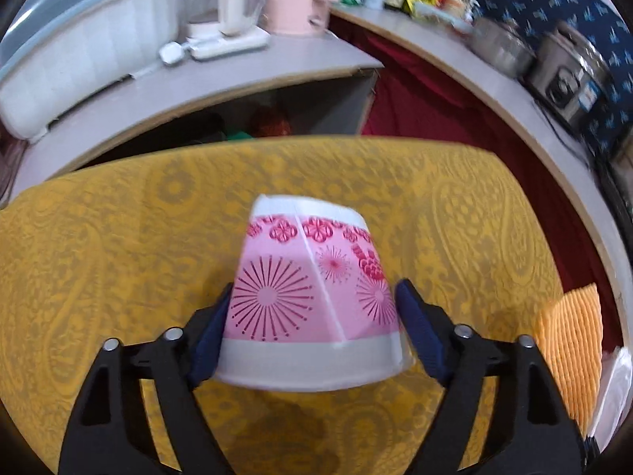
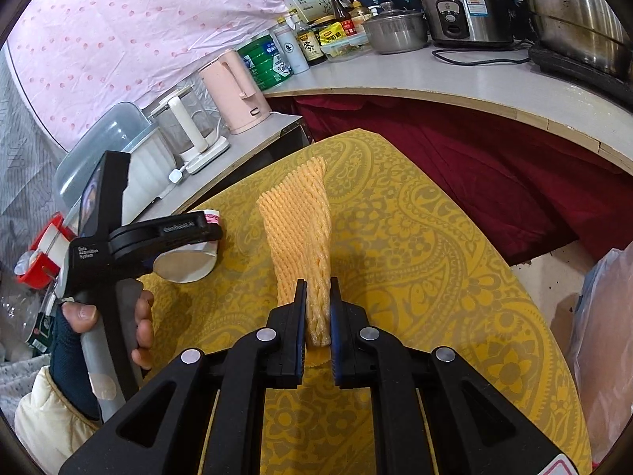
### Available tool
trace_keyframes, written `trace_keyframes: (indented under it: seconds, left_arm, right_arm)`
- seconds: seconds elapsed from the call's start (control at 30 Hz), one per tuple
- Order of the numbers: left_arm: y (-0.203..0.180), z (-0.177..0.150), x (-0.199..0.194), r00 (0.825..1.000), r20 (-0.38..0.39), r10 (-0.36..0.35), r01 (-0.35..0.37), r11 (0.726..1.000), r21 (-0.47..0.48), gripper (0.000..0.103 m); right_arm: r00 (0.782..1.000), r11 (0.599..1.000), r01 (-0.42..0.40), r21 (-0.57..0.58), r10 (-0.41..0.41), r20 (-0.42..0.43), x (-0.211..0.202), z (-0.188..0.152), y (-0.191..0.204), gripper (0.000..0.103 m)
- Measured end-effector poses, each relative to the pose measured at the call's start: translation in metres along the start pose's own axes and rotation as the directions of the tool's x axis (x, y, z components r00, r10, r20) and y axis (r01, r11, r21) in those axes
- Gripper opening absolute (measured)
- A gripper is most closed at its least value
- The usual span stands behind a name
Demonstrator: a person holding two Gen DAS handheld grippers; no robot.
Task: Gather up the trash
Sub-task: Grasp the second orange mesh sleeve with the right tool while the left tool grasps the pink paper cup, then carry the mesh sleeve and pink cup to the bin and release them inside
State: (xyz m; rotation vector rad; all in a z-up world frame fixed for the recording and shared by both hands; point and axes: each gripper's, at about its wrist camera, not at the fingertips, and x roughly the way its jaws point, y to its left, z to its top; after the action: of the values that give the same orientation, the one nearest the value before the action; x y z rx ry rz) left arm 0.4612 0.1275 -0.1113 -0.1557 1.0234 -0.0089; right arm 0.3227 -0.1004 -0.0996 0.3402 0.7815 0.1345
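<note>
A pink paper cup (image 1: pixel 308 289) with a flower print and white bands lies on its side between my left gripper's (image 1: pixel 312 289) blue pads, wide rim toward the camera. Both pads touch its sides, above the yellow paisley tablecloth (image 1: pixel 118 257). In the right wrist view the same cup (image 2: pixel 186 265) shows under the left gripper's black finger (image 2: pixel 178 233). My right gripper (image 2: pixel 318 289) is shut on the near end of an orange foam net sleeve (image 2: pixel 296 217). The sleeve stretches away over the cloth (image 2: pixel 435 277). The left wrist view catches the sleeve (image 1: pixel 569 348) at the far right.
A curved counter (image 2: pixel 455 79) behind the table carries a pink kettle (image 2: pixel 237 91), a glass kettle (image 2: pixel 186 126), bottles, a rice cooker (image 2: pixel 463 4) and pots. Dark red cloth (image 2: pixel 494 166) hangs below it. A plastic bag (image 2: pixel 605 336) stands at the right. A person's hand (image 2: pixel 138 328) grips the left handle.
</note>
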Motion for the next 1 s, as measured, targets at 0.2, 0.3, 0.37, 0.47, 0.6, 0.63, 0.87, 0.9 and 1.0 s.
trace_keyframes:
  seconds: [0.2,0.3,0.37,0.47,0.6,0.63,0.87,0.9,1.0]
  left_arm:
    - [-0.019,-0.014,-0.018,0.999,0.049,-0.009,0.007,0.999,0.048,0.068]
    - [-0.03,-0.025,-0.031,0.998,0.062,-0.02,0.015,0.997,0.071,0.067]
    - [-0.036,-0.034,-0.042,0.997,0.063,-0.038,0.033,0.996,0.082,0.067]
    - [-0.045,-0.047,-0.06,0.996,0.068,-0.058,0.052,0.994,0.097,0.067]
    - [-0.056,-0.067,-0.084,0.994,0.078,-0.074,0.064,0.991,0.12,0.067]
    - [-0.06,-0.074,-0.092,0.993,0.078,-0.083,0.073,0.989,0.127,0.067]
    - [-0.091,-0.107,-0.134,0.989,0.097,-0.113,0.094,0.979,0.183,0.067]
    - [-0.096,-0.111,-0.14,0.988,0.098,-0.121,0.1,0.976,0.191,0.067]
    - [-0.114,-0.126,-0.157,0.985,0.103,-0.141,0.115,0.968,0.224,0.067]
  right_arm:
    - [1.0,1.0,0.001,0.025,-0.001,-0.005,-0.003,-0.006,-0.005,0.009]
    - [1.0,0.999,0.002,0.036,-0.002,0.002,-0.013,-0.009,-0.007,0.009]
    - [1.0,0.999,0.002,0.044,-0.003,0.008,-0.019,-0.01,-0.009,0.009]
    - [1.0,0.998,0.008,0.057,-0.009,0.02,-0.034,-0.014,-0.014,0.009]
    - [0.999,0.996,0.017,0.084,-0.021,0.045,-0.059,-0.019,-0.024,0.009]
    - [0.998,0.996,0.02,0.091,-0.025,0.054,-0.067,-0.021,-0.027,0.009]
    - [0.994,0.992,0.029,0.124,-0.042,0.102,-0.115,-0.03,-0.048,0.009]
    - [0.993,0.991,0.031,0.13,-0.045,0.109,-0.121,-0.031,-0.051,0.009]
    - [0.99,0.988,0.035,0.148,-0.055,0.132,-0.142,-0.034,-0.063,0.009]
